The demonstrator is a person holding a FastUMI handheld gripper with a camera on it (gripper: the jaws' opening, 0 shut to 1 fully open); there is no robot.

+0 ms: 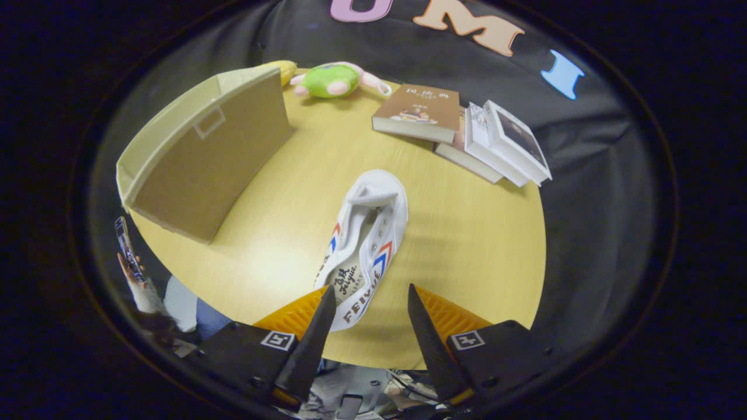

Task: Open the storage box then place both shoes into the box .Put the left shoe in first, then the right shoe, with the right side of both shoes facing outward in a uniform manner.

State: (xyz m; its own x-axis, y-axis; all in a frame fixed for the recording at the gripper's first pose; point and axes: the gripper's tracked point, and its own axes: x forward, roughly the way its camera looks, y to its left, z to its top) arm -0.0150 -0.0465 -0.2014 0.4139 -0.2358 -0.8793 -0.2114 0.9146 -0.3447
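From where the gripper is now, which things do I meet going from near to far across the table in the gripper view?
Open gripper with the fingers apart around the heel of the white shoe → stack of books → green plush toy at the far edge. The storage box runs alongside, so it has no clear place.

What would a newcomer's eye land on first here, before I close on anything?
The white shoe lying on the round table, its heel end between the open gripper fingers and its toe pointing away. Next, the storage box standing to the shoe's left. Beyond the shoe, a stack of books and a green plush toy sit at the far edge.
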